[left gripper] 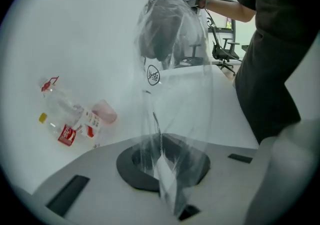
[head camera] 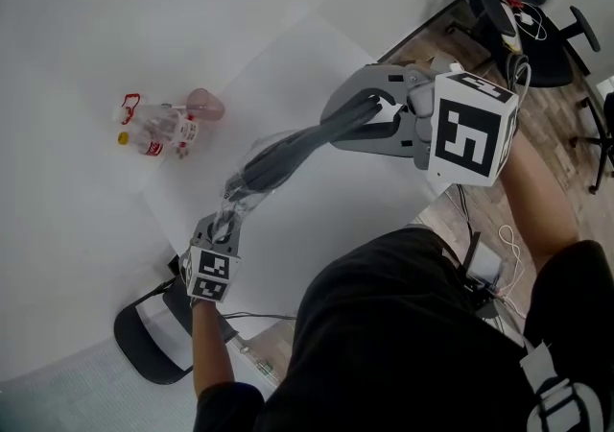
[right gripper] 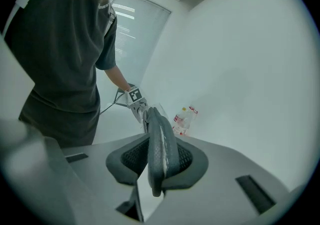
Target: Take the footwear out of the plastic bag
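Around: two bottles and a pink cup lie together at 10 o'clock from the left tongs, well apart from the bag. Office chairs stand at 1 o'clock and a stool at 7 o'clock.
In the way: nothing between the two tongs but the bag itself, held over the bench.
Bag: clear film with a round printed mark, drawn taut, with the footwear inside its upper part.
Left tongs: clenched on the bag's empty end.
Right tongs: grasping the footwear's upper end at 2 o'clock.
Footwear: dark grey, two flat pieces side by side, slanting between the tongs.
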